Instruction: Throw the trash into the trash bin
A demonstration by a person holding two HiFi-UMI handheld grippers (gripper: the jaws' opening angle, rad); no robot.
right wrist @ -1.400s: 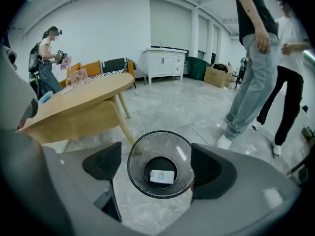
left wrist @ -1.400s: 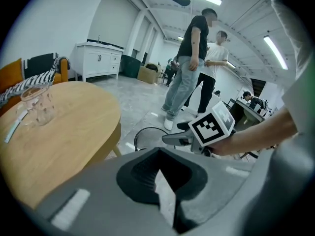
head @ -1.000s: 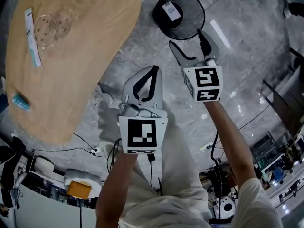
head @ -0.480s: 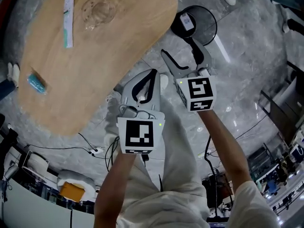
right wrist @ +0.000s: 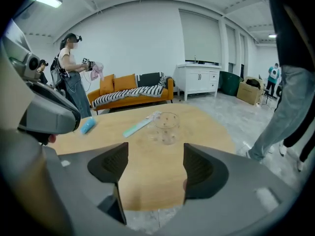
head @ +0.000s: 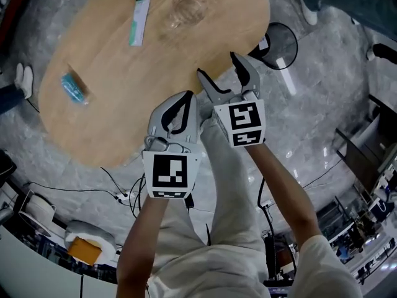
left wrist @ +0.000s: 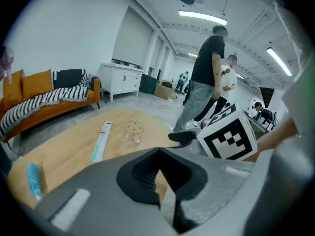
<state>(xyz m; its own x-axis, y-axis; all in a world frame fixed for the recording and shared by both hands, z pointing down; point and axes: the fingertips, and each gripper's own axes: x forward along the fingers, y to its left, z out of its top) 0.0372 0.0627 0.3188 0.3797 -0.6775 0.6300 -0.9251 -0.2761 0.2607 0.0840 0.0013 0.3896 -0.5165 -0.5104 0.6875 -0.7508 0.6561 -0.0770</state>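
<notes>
**Ana:** While both claws hang over the near edge of the bench (head: 118, 110), does either of them hold anything?

**Ben:** No. The left claw (head: 188, 95) is clenched, its jaw tips meeting with nothing caught between them. The right claw (head: 217, 65) is released and empty. Its jaws stand apart, though they have just been closing a little, and only bare wood shows through the gap.

**Ana:** Where is the trash, then?

**Ben:** All of it lies on the bench, well apart from both claws. A blue packet (head: 74, 88) sits toward the left side in the head view. A long pale-green strip (head: 141, 12) lies at the far side, and a clear cup (head: 188, 7) stands upright near it, to its right.

**Ana:** And the trash bin?

**Ben:** The trash bin (head: 284, 45) is round, dark mesh. It stands on the grey floor (head: 322, 110) just beside the bench's far right edge, and the bench's rim covers part of it. Something pale shows inside by that edge, but I cannot tell what it is.

**Ana:** Which claw is nearer to it?

**Ben:** The right one, but it is apart from the bin, over the wood.

**Ana:** Is anyone else around?

**Ben:** In the right gripper view a person (right wrist: 73, 77) stands beside an orange sofa (right wrist: 129, 96) beyond the bench. The left gripper view shows another person in a dark top (left wrist: 205, 77) standing past the bench's far side.
</notes>
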